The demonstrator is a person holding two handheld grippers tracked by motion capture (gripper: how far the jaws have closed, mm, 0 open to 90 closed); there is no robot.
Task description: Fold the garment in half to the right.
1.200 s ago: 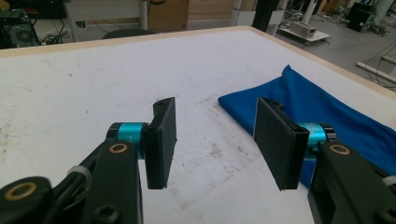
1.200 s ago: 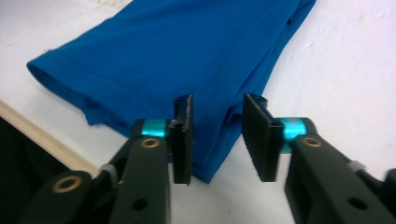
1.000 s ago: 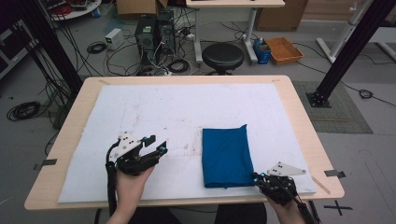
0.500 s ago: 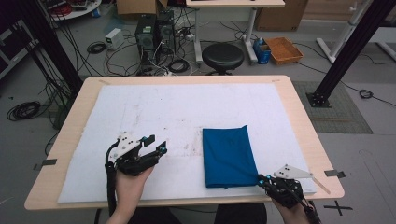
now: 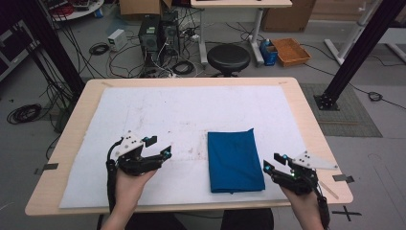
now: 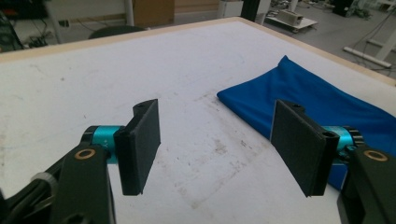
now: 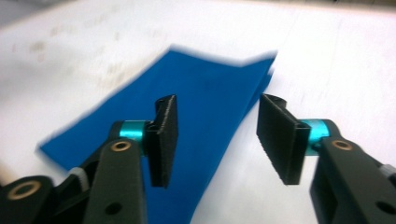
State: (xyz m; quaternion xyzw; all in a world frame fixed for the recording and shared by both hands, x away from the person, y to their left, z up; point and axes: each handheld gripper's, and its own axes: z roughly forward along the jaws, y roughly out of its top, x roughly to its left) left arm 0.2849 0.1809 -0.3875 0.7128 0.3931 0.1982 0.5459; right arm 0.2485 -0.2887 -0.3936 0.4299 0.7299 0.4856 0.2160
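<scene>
- Left gripper (image 5: pixel 154 146): jaws spread wide, empty, over bare white mat, apart from cloth.
- Blue cloth (image 5: pixel 233 159): folded into a neat rectangle, flat on tabletop (image 5: pixel 306 120), right of centre; folding looks finished.
- Right gripper (image 5: pixel 274 161): jaws parted, empty, just beside cloth's near right corner.

Grey floor (image 5: pixel 57 57), tangled cables (image 5: pixel 110 50), black stool (image 5: pixel 228 58), orange tray (image 5: pixel 291 51)
</scene>
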